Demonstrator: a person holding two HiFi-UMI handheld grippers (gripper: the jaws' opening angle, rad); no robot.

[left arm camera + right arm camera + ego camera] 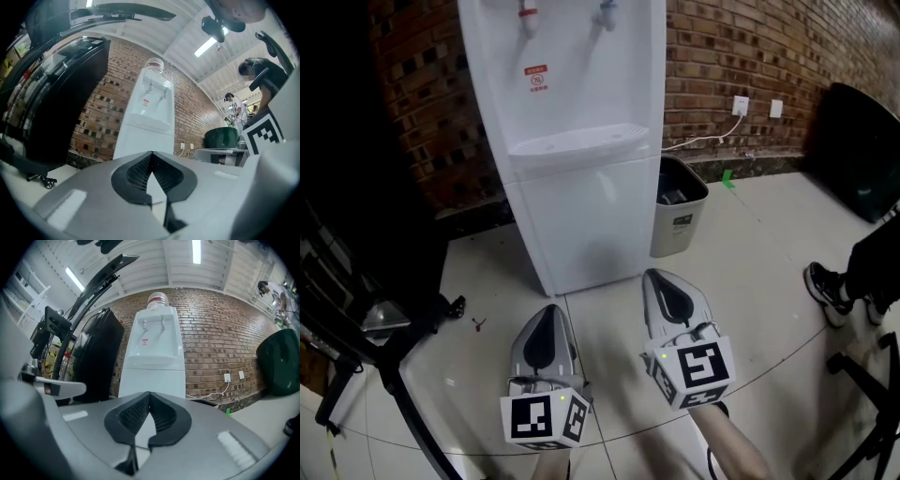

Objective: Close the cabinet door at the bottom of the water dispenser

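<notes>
The cabinet door (581, 220) is sitting at the bottom of the water dispenser (567, 84), which is standing on the floor (750, 253) against the brick wall (741, 47). In the head view the door is lying flush with the white body, with no gap showing along either side, so I am judging the closing as done and little or nothing as remaining. You are holding your left gripper (551, 309) and your right gripper (654, 277) side by side in front of the dispenser, both pointing at it and well apart from the door, touching nothing. Each one is showing its jaws pressed together at the tips with nothing between them. A grey bin (680, 220) is standing just beside the dispenser on its right, and someone's shoe (825, 286) is showing at the right edge. Whether the door is actually latching is not clear, since its seam and any catch are too faint to read. The gripper bodies are covering the door's lower part in both gripper views, and the head view is cutting off the dispenser's top.
</notes>
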